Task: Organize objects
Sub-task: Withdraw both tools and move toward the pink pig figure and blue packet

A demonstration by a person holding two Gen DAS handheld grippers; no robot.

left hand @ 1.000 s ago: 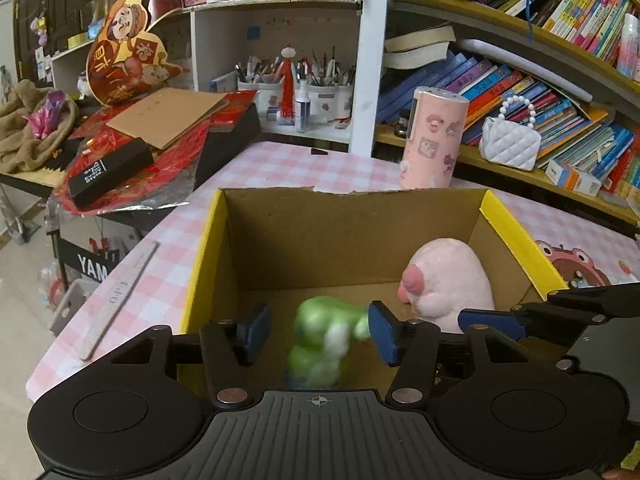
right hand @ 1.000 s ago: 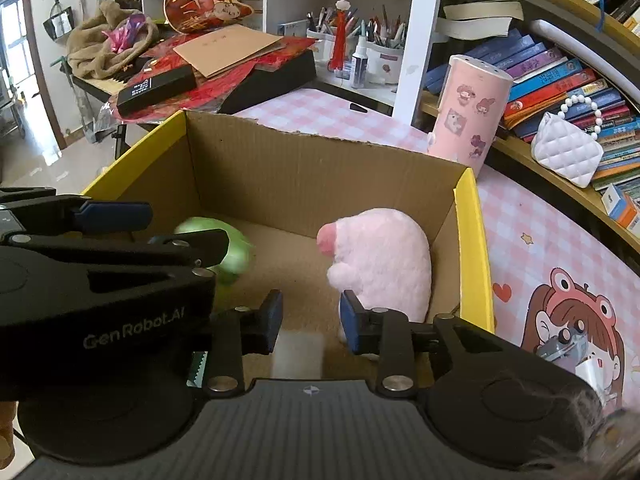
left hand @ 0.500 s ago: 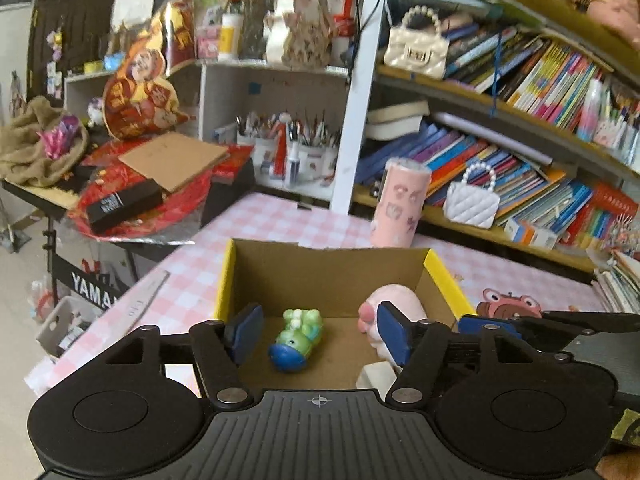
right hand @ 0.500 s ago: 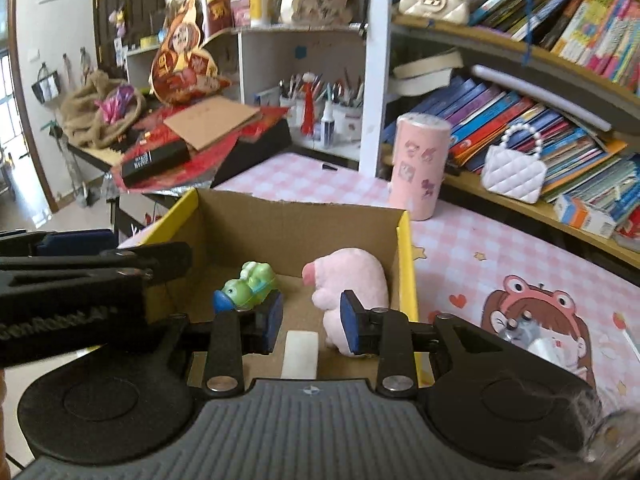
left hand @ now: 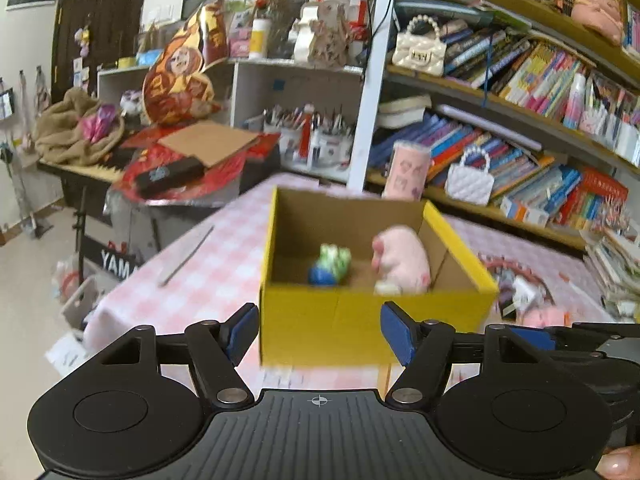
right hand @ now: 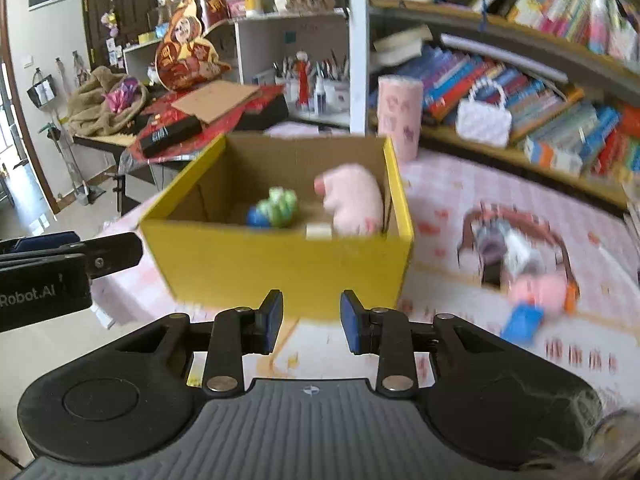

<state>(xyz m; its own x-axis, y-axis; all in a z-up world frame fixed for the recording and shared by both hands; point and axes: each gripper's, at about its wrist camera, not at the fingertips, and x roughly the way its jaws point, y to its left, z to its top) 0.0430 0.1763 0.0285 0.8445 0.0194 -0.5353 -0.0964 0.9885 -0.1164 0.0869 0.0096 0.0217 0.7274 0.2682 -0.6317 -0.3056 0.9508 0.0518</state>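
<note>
Your left gripper (left hand: 319, 330) opening, empty, your right gripper (right hand: 311, 317) nearly closed, empty, green toy (left hand: 331, 264) and pink plush (left hand: 402, 260) in box (left hand: 360, 324).

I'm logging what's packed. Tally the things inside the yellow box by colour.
Pink: 1, the plush
Green and blue: 1, the toy
White: 1, the small block by the near wall of the box
Total: 3
</note>
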